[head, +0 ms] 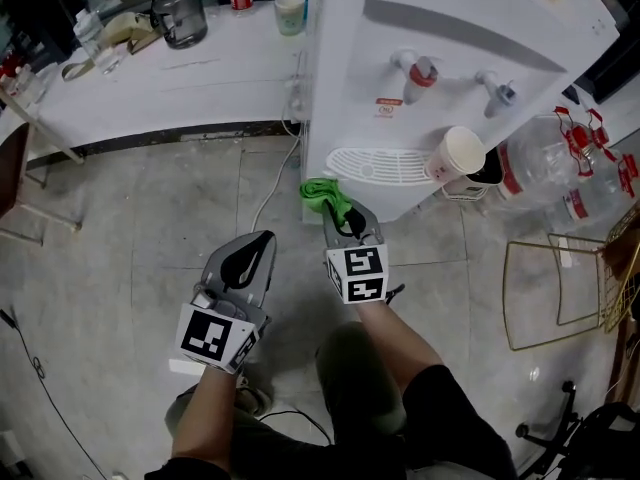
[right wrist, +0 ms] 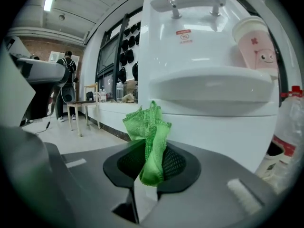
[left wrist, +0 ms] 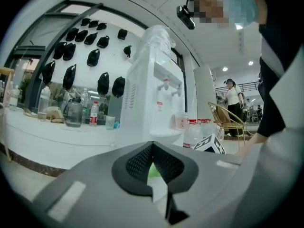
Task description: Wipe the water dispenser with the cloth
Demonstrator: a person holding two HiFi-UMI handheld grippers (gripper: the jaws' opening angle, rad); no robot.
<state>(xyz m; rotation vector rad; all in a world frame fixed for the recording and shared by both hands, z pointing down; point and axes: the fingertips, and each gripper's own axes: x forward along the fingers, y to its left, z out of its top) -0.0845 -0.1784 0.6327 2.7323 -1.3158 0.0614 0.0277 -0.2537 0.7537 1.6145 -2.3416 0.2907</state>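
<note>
The white water dispenser point(head: 450, 28) stands at the upper right, with two taps and a paper cup point(head: 458, 154) on its drip tray point(head: 375, 164). My right gripper point(head: 340, 213) is shut on a green cloth point(head: 322, 192), just in front of the dispenser's lower left corner and apart from it. In the right gripper view the cloth point(right wrist: 147, 127) sticks up out of the right gripper point(right wrist: 152, 151), with the dispenser point(right wrist: 209, 94) and cup point(right wrist: 256, 44) close ahead. My left gripper point(head: 262, 238) hangs lower left over the floor, shut and holding nothing. The left gripper view shows it point(left wrist: 152, 148) pointing toward the dispenser point(left wrist: 152, 99).
A white counter point(head: 200, 78) at the upper left carries a dark jug point(head: 180, 13), bottles and a cup point(head: 290, 13). Large water bottles point(head: 560, 158) lie right of the dispenser. A gold wire frame point(head: 560, 278) stands at the right. A cable point(head: 275, 183) runs over the tiled floor.
</note>
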